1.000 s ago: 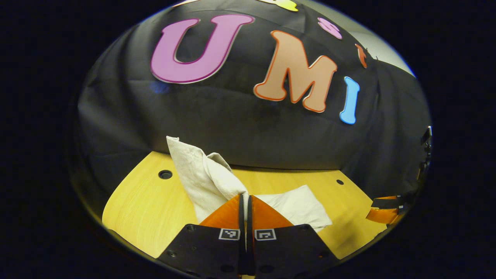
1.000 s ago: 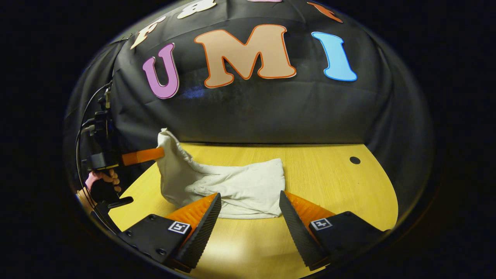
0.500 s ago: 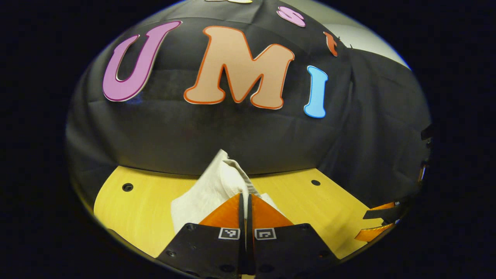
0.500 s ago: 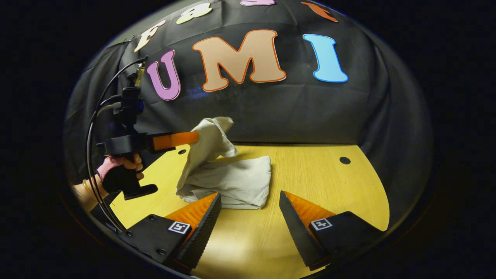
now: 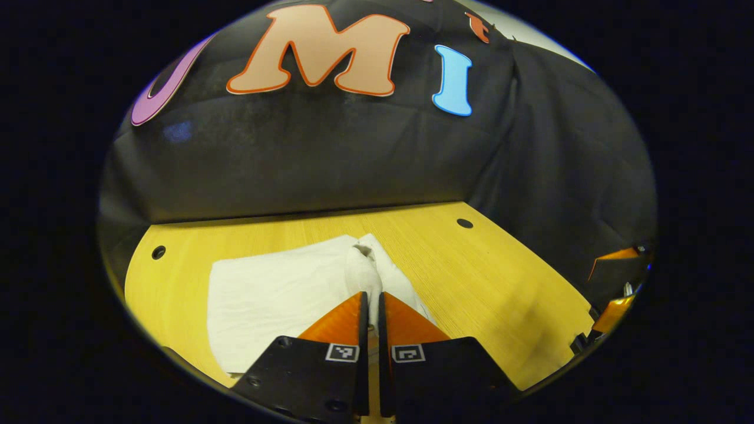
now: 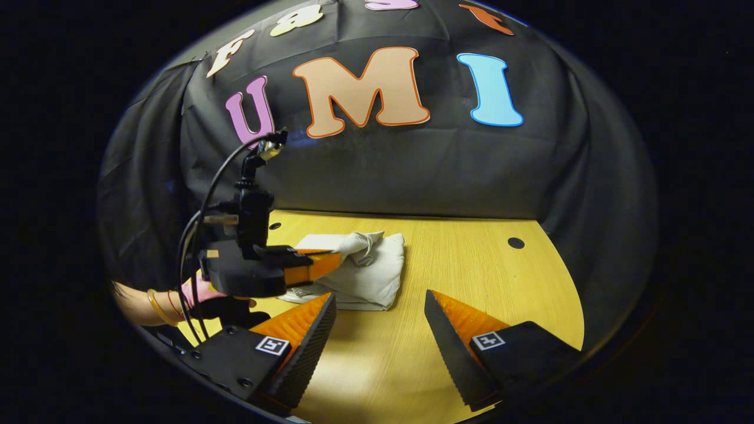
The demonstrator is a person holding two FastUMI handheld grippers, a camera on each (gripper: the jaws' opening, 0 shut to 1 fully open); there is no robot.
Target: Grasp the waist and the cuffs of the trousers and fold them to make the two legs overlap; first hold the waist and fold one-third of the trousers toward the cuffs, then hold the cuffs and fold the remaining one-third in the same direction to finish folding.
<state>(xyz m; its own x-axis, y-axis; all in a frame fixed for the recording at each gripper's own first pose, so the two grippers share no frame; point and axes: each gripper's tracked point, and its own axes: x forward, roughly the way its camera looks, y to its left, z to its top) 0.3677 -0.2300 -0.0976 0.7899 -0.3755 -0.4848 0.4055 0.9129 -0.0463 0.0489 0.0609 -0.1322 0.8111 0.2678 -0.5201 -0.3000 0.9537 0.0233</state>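
The cream trousers (image 5: 277, 291) lie folded into a small stack on the yellow wooden table (image 5: 500, 277). My left gripper (image 5: 371, 297) is low over the stack's right end, shut on a bunched edge of the cloth that it has laid on top. In the right gripper view the trousers (image 6: 377, 274) sit left of centre, and the left gripper (image 6: 333, 263) reaches in from the left, held by a hand (image 6: 197, 291). My right gripper (image 6: 379, 296) is open with nothing between its fingers, hovering just in front of the stack.
The table (image 6: 471, 271) has small round holes (image 6: 516, 242) near its back corners (image 5: 158, 252). The black cloth wall rises right behind the back edge. Bare wood runs to the right of the trousers. The right gripper (image 5: 612, 282) shows at the far right edge.
My left gripper carried the lifted end of the trousers over to the right and down onto the stack, flattening the fold. The right gripper stayed open and nearly still.
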